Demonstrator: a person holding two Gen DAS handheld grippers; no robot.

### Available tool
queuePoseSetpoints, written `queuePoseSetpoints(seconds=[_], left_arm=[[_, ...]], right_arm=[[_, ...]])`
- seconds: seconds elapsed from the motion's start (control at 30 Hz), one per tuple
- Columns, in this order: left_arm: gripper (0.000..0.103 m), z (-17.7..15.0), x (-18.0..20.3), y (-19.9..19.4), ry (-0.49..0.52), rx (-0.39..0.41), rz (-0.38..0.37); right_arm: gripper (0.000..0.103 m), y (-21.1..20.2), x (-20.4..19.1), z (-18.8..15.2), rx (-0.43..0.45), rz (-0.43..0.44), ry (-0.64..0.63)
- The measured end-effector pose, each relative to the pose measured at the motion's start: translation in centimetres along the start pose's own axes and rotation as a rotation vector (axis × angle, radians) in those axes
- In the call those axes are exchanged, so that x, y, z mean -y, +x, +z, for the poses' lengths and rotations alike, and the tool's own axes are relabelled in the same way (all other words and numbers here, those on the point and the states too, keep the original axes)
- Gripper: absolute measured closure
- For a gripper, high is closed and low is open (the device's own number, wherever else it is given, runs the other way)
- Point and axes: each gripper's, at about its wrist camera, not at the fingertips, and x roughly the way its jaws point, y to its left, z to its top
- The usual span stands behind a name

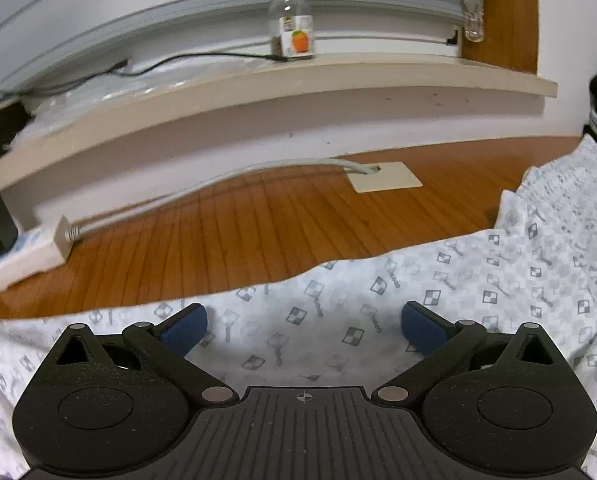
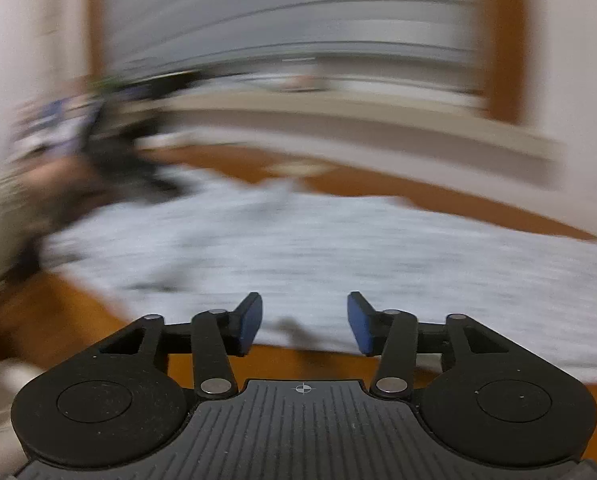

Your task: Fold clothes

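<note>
Though capless, bottle (image 1: 294,26) contents unclear

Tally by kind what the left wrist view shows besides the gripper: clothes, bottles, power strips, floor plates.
Patterned white garment: 1
Small clear bottle with an orange on its label: 1
White power strip: 1
Floor plate with a cable: 1
Total: 4

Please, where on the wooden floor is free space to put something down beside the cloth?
Bare wooden floor lies between the patterned cloth and the white wall base, bordered by the power strip on the left and the cable plate further back. The grey cable crowds the wall side. The right wrist view is too blurred to judge.
</note>
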Motion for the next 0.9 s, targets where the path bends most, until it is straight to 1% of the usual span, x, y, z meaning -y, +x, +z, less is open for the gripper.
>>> queuePoseSetpoints(seconds=[0.03, 0.2, 0.23, 0.3, 0.33, 0.37, 0.4, 0.43, 0.47, 0.53, 0.6, 0.63, 0.77, 0.83, 0.9], left_arm=[[0.0, 0.2, 0.3, -0.1, -0.001, 0.012, -0.014], [0.0, 1.4, 1.6, -0.9, -0.003, 0.072, -0.083], [0.001, 1.7, 1.9, -1.0, -0.004, 0.084, -0.097], [0.004, 2.4, 3.3, -0.9, 0.02, 0.091, -0.165], [0.007, 2.8, 4.3, -0.5, 0.043, 0.077, -0.198], [0.018, 3.0, 5.3, 0.1, 0.079, 0.053, -0.217], [0.025, 3.0, 6.2, 0.6, 0.121, 0.025, -0.226], [0.034, 3.0, 6.7, 1.1, 0.146, 0.012, -0.23], [0.031, 2.8, 6.7, 1.4, 0.155, 0.015, -0.228], [0.03, 2.5, 6.8, 2.0, 0.172, 0.02, -0.225], [0.03, 2.4, 6.1, 2.6, 0.133, 0.016, -0.227], [0.031, 2.5, 5.8, 2.9, 0.116, 0.017, -0.211], [0.031, 3.7, 4.5, 4.6, 0.117, 0.037, -0.065], [0.031, 4.3, 3.6, 5.6, 0.093, 0.031, -0.036], [0.03, 4.6, 2.8, 6.1, 0.072, 0.023, -0.046]], right_arm=[[0.052, -0.1, 2.1, -0.1, 0.008, -0.065, 0.049], [0.051, -0.6, 11.8, -0.5, 0.019, -0.303, 0.184], [0.051, -0.2, 13.2, -0.5, 0.0, -0.308, 0.208], [0.051, 0.8, 15.2, -0.4, -0.033, -0.331, 0.222], [0.051, 1.3, 15.9, -0.4, -0.048, -0.347, 0.223], [0.051, 1.9, 16.5, -0.4, -0.065, -0.352, 0.221], [0.051, 2.5, 17.1, -0.4, -0.082, -0.358, 0.22], [0.051, 3.1, 16.7, -0.4, -0.091, -0.374, 0.217], [0.05, 3.6, 17.0, -0.4, -0.101, -0.382, 0.214], [0.05, 3.6, 17.7, -0.7, -0.089, -0.379, 0.225], [0.051, 3.5, 18.4, -1.0, -0.076, -0.4, 0.246], [0.051, 3.4, 18.7, -1.1, -0.073, -0.408, 0.251], [0.052, 3.3, 19.5, -1.2, -0.067, -0.447, 0.265], [0.052, 3.5, 19.8, -1.1, -0.069, -0.462, 0.265], [0.052, 3.7, 20.0, -1.1, -0.07, -0.477, 0.266]])
